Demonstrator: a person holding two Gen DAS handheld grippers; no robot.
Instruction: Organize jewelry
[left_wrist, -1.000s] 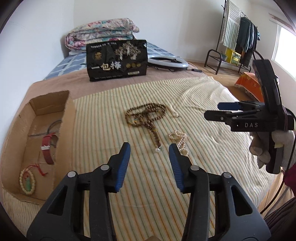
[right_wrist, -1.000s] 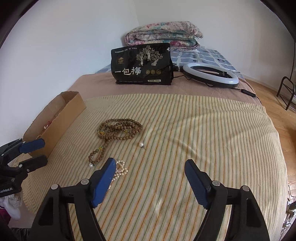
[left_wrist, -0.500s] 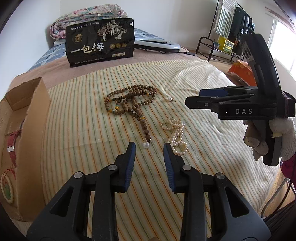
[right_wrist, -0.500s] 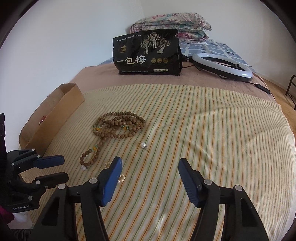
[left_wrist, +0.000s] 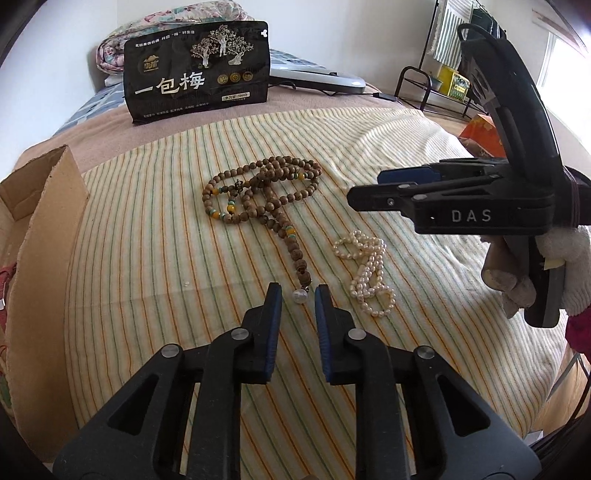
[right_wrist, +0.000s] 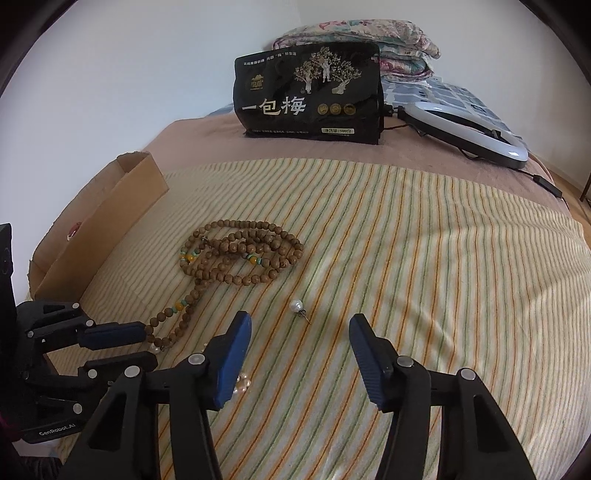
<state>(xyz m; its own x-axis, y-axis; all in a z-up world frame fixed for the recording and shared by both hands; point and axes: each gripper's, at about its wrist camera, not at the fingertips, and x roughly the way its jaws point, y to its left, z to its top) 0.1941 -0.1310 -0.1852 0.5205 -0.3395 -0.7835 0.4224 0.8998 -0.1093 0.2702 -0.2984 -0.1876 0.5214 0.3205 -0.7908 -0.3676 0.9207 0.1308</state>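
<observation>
A: While the left gripper (left_wrist: 297, 295) sat narrowly parted, empty, what lay mid-blanket (left_wrist: 155, 236)?
B: One wooden bead necklace (left_wrist: 264, 199), one pearl strand (left_wrist: 367, 273), one pearl stud (right_wrist: 296, 305). Right gripper (right_wrist: 300, 332) wide apart, empty.

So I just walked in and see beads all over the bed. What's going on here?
A person with tongs in each hand is tidying jewelry. The left tongs are open, lined up on the white bead ending the wooden bead necklace on the striped blanket. The right tongs are open and holding nothing, with a pearl earring ahead of them. A pearl strand lies loose; a cardboard box sits alongside.
</observation>
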